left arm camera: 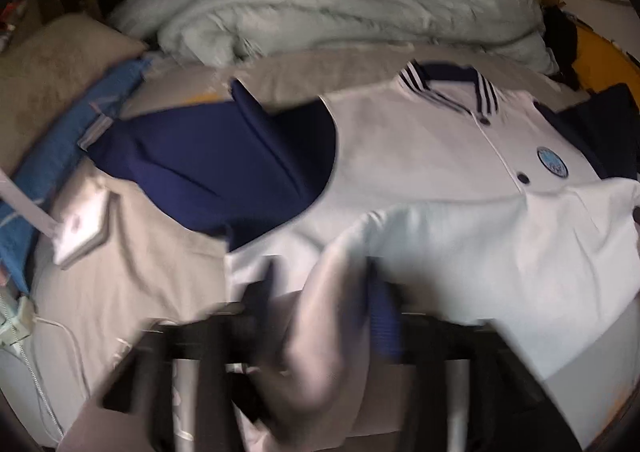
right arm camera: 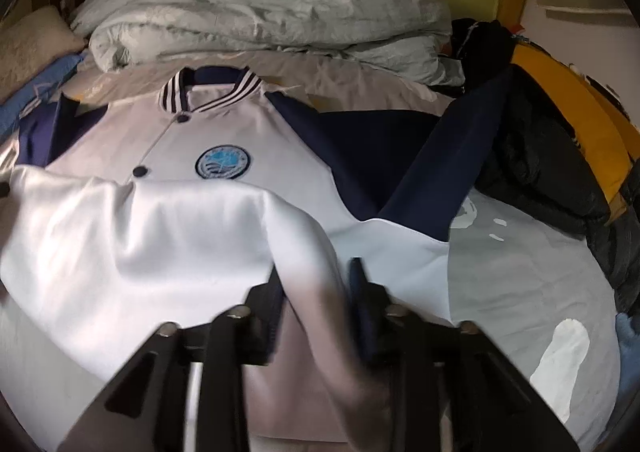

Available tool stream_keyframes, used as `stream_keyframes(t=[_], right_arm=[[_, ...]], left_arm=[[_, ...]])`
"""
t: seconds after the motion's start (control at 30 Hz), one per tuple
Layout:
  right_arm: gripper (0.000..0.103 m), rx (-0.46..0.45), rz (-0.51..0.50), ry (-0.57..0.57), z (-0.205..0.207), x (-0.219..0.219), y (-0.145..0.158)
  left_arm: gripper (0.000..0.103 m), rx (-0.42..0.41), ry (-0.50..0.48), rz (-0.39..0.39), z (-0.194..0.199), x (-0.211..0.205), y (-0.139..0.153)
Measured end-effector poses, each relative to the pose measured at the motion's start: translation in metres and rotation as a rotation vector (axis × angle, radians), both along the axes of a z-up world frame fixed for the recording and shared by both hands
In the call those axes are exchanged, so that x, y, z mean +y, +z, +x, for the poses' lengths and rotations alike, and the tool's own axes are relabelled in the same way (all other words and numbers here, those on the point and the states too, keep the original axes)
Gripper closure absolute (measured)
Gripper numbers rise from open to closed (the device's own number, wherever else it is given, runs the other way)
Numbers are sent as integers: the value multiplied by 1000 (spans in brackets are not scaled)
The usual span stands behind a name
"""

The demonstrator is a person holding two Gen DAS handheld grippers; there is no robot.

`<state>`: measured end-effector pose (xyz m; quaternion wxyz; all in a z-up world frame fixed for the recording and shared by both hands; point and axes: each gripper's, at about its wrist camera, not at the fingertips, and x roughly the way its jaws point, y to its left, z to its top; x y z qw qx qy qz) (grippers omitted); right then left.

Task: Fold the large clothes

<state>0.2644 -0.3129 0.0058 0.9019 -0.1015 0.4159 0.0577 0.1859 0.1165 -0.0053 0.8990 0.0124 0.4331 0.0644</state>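
jacket: a white varsity jacket (right arm camera: pixel 224 140) with navy sleeves is seen laid face up on the bed, across the middle of both frames; its lower part is folded up over the front, reaching just below the badge.
collar: a navy and white striped collar (right arm camera: pixel 212 90) is shown at the upper middle of the right wrist view.
badge: a round blue badge (right arm camera: pixel 219 164) is sewn on the chest, beside the button line.
left sleeve area: a navy sleeve (left arm camera: pixel 224 164) is spread at centre left of the left wrist view.
left gripper: the left gripper (left arm camera: pixel 320 292) is seen at the bottom centre, blurred; a fold of white cloth with a navy hem lies between the fingers, which stand wide and are not pressed on it.
right gripper: the right gripper (right arm camera: pixel 316 292) is seen at the bottom centre, part open; white cloth runs between the fingers, and whether it is pinched cannot be told.
bed sheet: a pale grey sheet (right arm camera: pixel 520 276) is seen at lower right.
duvet: a rumpled pale duvet (right arm camera: pixel 272 8) is heaped at the top.
dark coat: a black padded coat (right arm camera: pixel 536 164) lies at the right edge.
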Motion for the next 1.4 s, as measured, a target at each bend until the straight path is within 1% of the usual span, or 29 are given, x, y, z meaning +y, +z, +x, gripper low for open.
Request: stream_keyframes(t=[0.03,0.07,0.1,0.13,0.2,0.27,0.33,0.47,0.5,0.6,0.73,0.77,0.83,1.0,1.13,1.17,1.2,1.23,1.27,1.3,1.33,1.37,1.4], right_arm=[[28,-26,5,-10,-2,-3,3],[14,-68,17,-24,-7,-8,10],[3,-124,38,-42,-14,-16,18],[2,-153,54,-52,-19,-21,24],[0,-197,113,-64,-31,-37,40],[0,-235,163,-90,-42,-51,51],[0,-262,189,-127,-50,-62,60],[0,-307,233,-154,-65,-72,73],[0,-309,236,-155,-67,-72,73],[0,-319,224,-151,-76,-70,72],[0,-309,222,-138,-86,-68,67],[0,-304,229,-135,-86,-69,66],[0,-292,233,-131,-87,-70,64],[0,-278,226,-156,-84,-76,59],[0,-220,259,-150,-77,-78,51],[0,-195,262,-141,-74,-77,48],[0,-174,261,-134,-73,-75,45],[0,-159,258,-127,-72,-74,43],[0,-137,254,-116,-70,-70,39],[0,-117,248,-106,-68,-67,35],[0,-107,243,-102,-68,-65,32],[0,-93,237,-94,-67,-63,29],[0,-79,233,-81,-66,-60,26]], left_arm=[[20,-37,0,-12,-5,3,6],[15,-74,-1,-31,-12,6,13],[14,-100,0,-48,-20,8,20],[12,-121,7,-62,-27,12,27],[1,-167,32,-76,-41,17,40],[0,-213,44,-80,-55,17,50],[0,-247,29,-80,-68,12,58],[0,-298,-8,-37,-88,-6,63],[0,-307,-14,-30,-94,-10,63],[0,-333,-34,-42,-106,-18,62],[0,-359,-31,3,-112,-22,65],[0,-359,-22,9,-112,-21,65],[0,-348,-3,-12,-110,-15,64],[0,-268,62,-149,-98,16,52],[2,-188,116,-218,-83,39,30],[6,-153,118,-253,-78,45,23],[14,-113,119,-301,-73,51,15],[20,-87,127,-342,-69,55,7],[30,-66,133,-373,-67,59,1],[46,-47,134,-397,-64,61,-3],[59,-30,134,-410,-61,62,-8],[91,-22,131,-410,-59,61,-10],[100,-21,123,-406,-56,60,-10]])
